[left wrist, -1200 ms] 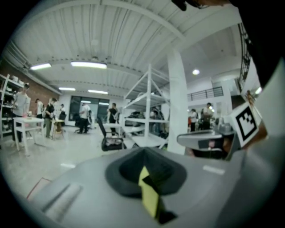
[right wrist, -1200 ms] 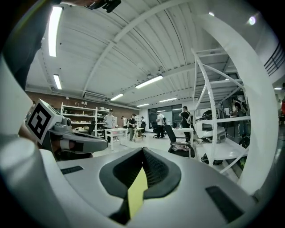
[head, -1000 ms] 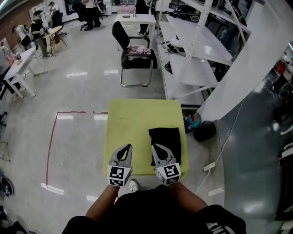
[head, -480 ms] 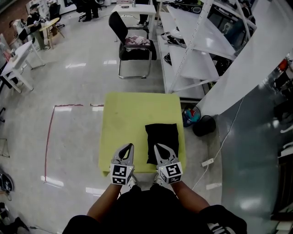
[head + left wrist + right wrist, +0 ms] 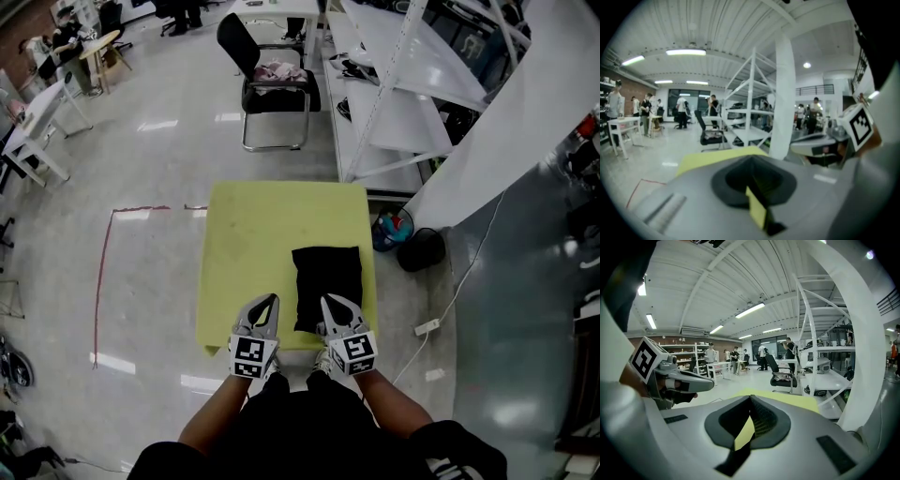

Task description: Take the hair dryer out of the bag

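Showing jaws pressed together, nothing held: left gripper [image 5: 269,300], right gripper [image 5: 329,300], near black bag [image 5: 328,277].

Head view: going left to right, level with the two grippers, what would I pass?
Red floor tape line → left gripper → right gripper → white power strip. The black bag overlaps the right gripper, so it is left out.

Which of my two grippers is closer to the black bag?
The right gripper, by the black bag's near edge; the left gripper hangs over bare yellow table beside it.
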Tool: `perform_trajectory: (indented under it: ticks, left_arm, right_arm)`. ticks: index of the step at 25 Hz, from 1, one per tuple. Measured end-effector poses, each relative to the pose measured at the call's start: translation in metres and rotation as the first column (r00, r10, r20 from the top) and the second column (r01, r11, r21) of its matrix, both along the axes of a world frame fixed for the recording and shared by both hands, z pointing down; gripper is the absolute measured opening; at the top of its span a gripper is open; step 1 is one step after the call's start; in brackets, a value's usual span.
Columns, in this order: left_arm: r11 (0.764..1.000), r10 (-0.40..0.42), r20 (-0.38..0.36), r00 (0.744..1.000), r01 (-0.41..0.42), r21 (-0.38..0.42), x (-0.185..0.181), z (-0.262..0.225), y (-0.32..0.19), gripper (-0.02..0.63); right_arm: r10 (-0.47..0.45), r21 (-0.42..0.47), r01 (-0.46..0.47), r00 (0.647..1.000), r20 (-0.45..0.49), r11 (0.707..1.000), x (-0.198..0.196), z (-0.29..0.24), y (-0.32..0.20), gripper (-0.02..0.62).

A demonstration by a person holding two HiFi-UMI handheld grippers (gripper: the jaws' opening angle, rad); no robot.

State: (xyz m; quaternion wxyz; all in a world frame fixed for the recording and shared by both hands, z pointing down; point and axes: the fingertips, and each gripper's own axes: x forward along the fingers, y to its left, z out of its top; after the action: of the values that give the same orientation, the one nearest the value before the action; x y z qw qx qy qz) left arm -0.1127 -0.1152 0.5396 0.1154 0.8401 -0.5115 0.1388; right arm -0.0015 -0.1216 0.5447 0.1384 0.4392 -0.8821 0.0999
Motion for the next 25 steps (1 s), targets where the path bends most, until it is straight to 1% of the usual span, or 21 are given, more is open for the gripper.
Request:
perform_trajectory:
  ticks: [8, 13, 15, 17, 20, 21, 23, 25]
  left_arm:
    - [0.999, 0.021, 0.035, 0.999, -0.020, -0.030, 0.018, 0.021, 0.004, 0.006]
    - [0.995, 0.100, 0.028, 0.995, -0.100, 0.010, 0.044, 0.030, 0.013, 0.006]
    - [0.992, 0.129, 0.041, 0.991, -0.129, -0.001, 0.051, 0.037, 0.017, 0.009]
    - [0.988, 0.152, 0.053, 0.987, -0.150, -0.031, 0.059, 0.046, 0.021, 0.077]
    - [0.983, 0.172, 0.087, 0.981, -0.166, -0.074, 0.068, 0.064, 0.026, 0.207]
    - [0.981, 0.180, 0.103, 0.978, -0.171, -0.088, 0.070, 0.071, 0.027, 0.236]
    - [0.976, 0.204, 0.140, 0.969, -0.189, -0.111, 0.073, 0.084, 0.030, 0.269]
    - [0.966, 0.245, 0.186, 0.952, -0.223, -0.133, 0.080, 0.098, 0.033, 0.301]
  right_arm:
    - [0.007, -0.037, -0.007, 1.000, -0.003, 0.999, 0.016, 0.020, 0.009, 0.005]
    - [0.023, -0.068, -0.024, 1.000, -0.004, 0.997, 0.030, 0.035, 0.019, 0.006]
    - [0.028, -0.082, -0.028, 1.000, -0.003, 0.996, 0.034, 0.039, 0.023, 0.006]
    - [0.029, -0.098, -0.029, 1.000, -0.005, 0.995, 0.037, 0.043, 0.026, 0.005]
    - [0.030, -0.114, -0.031, 0.999, -0.012, 0.993, 0.044, 0.051, 0.031, 0.005]
    - [0.032, -0.117, -0.033, 0.999, -0.013, 0.993, 0.046, 0.053, 0.032, 0.005]
    - [0.036, -0.124, -0.038, 0.999, -0.013, 0.992, 0.049, 0.056, 0.033, 0.006]
    - [0.040, -0.133, -0.041, 0.999, -0.012, 0.990, 0.053, 0.061, 0.036, 0.005]
